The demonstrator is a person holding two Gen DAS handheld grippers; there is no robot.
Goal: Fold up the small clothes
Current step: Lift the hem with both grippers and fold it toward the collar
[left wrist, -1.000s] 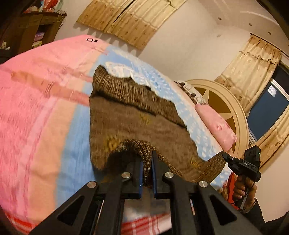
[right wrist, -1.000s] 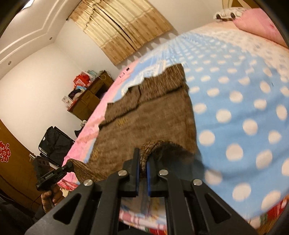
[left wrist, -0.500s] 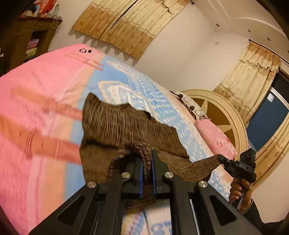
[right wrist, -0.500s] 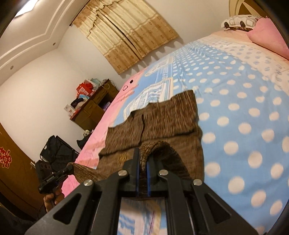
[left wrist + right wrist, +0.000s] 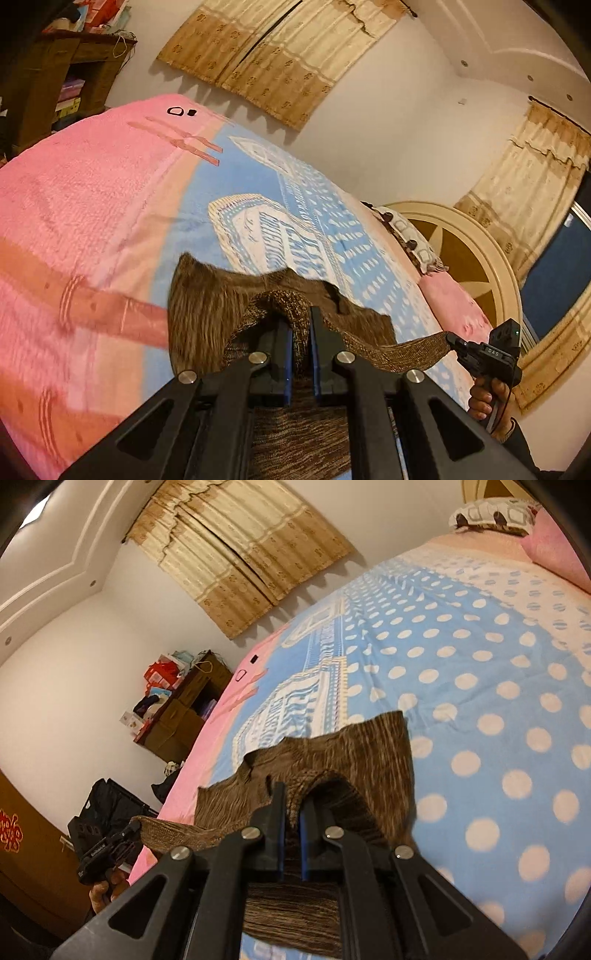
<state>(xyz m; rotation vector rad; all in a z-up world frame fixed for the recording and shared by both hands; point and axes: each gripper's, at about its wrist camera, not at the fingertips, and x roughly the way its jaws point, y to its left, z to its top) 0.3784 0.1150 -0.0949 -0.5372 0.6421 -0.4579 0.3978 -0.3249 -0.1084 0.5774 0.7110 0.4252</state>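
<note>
A small brown knitted garment [image 5: 207, 314] lies on the bed, its near hem lifted off the blanket. My left gripper [image 5: 301, 332] is shut on one corner of that hem. My right gripper [image 5: 293, 812] is shut on the other corner; the garment also shows in the right wrist view [image 5: 369, 753]. The hem stretches taut between the two grippers. The right gripper shows in the left wrist view [image 5: 480, 354], and the left gripper in the right wrist view [image 5: 107, 849]. The garment's far part rests flat on the blanket.
The bed has a pink and blue blanket [image 5: 92, 206] with white dots [image 5: 498, 686]. Pillows [image 5: 454, 306] lie by the round headboard [image 5: 476, 258]. A wooden shelf [image 5: 184, 709] and a black bag [image 5: 107, 805] stand beyond the bed's left side.
Both grippers have lifted the near hem and carried it forward over the garment. Less of the garment now lies flat ahead of the fingers.
</note>
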